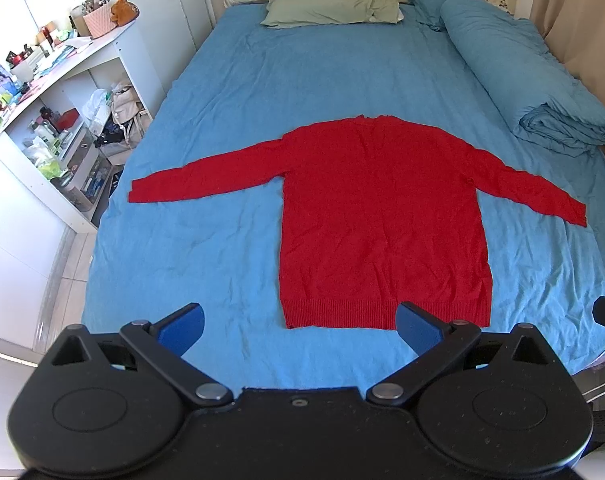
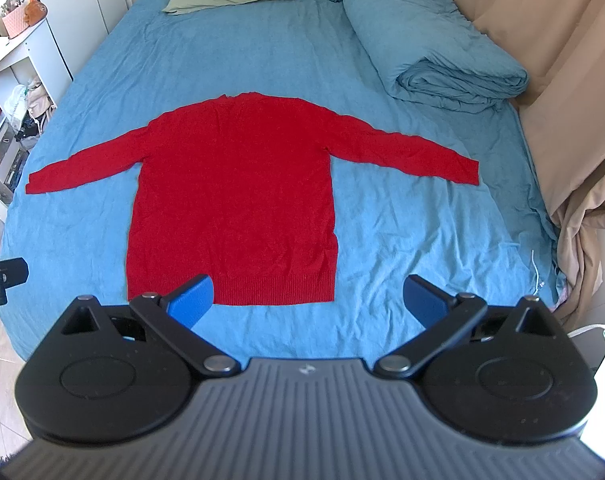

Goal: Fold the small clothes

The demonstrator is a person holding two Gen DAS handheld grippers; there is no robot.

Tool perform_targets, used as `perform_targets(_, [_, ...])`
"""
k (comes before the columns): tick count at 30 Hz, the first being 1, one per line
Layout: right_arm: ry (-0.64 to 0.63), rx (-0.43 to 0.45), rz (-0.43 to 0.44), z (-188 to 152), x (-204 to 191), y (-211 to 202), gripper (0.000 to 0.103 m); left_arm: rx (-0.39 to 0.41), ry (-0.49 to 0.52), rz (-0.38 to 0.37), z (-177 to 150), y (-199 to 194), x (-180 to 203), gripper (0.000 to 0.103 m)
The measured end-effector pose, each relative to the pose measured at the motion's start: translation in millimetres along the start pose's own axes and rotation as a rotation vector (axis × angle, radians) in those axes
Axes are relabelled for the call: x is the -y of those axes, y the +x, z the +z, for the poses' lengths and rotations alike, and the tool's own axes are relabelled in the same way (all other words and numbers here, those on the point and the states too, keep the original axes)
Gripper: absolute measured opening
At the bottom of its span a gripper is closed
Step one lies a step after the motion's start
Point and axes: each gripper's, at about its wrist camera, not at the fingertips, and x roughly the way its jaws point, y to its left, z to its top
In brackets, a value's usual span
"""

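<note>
Red knit sweater, long-sleeved, spread flat and unfolded on the blue bed sheet; all positions below are given relative to this garment. Left of it: white shelving unit, cluttered, standing off the bed's edge, well apart from the left cuff. Left sleeve: stretched outward and slightly toward the hem side, cuff lying near the left border of the sheet. Body: long axis runs from the ribbed hem, nearest the tools, away to the neckline, which points toward the green pillow at the head of the bed. Right sleeve: likewise stretched outward, cuff lying below the rolled blue duvet and apart from it; beige curtain further right. Left gripper: held above the foot of the bed, just short of the hem, jaws spread wide and holding nothing; its aim falls at the hem's left half. Right gripper: same height and stance, jaws spread wide and empty; aim falls at the hem's right corner and the bare sheet beside it. Judgement: folding not yet begun; each sleeve lies ahead and outward of its own-side tool, so the left tool is nearer the left sleeve, the right nearer the right, and either must travel forward past the hem to reach a cuff.
</note>
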Motion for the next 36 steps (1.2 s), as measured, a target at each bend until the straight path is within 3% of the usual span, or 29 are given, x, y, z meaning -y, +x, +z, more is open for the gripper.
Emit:
perform_targets(14, [0.017, -0.004, 0.007, 6, 2, 1, 0.103, -0.006, 0.0, -0.003, 4, 2, 0, 0.103])
perform_targets(22, [0.168, 0.031, 0.009, 51, 57, 23, 0.103, 0.053, 0.043, -0.088, 77, 32, 17, 0.103])
perform_targets(29, [0.331, 0.074, -0.045, 99, 150, 101, 0.103, 0.114, 0.016, -0.097, 156, 102, 77, 0.103])
perform_targets(32, [0.413, 0.082, -0.043, 111, 196, 154, 0.103, 0.098, -0.017, -0.109, 184, 151, 108, 0.103])
perform_targets(36, [0.487, 0.063, -0.067, 120, 251, 239, 0.103, 0.085, -0.034, -0.066, 213, 219, 159, 0.103])
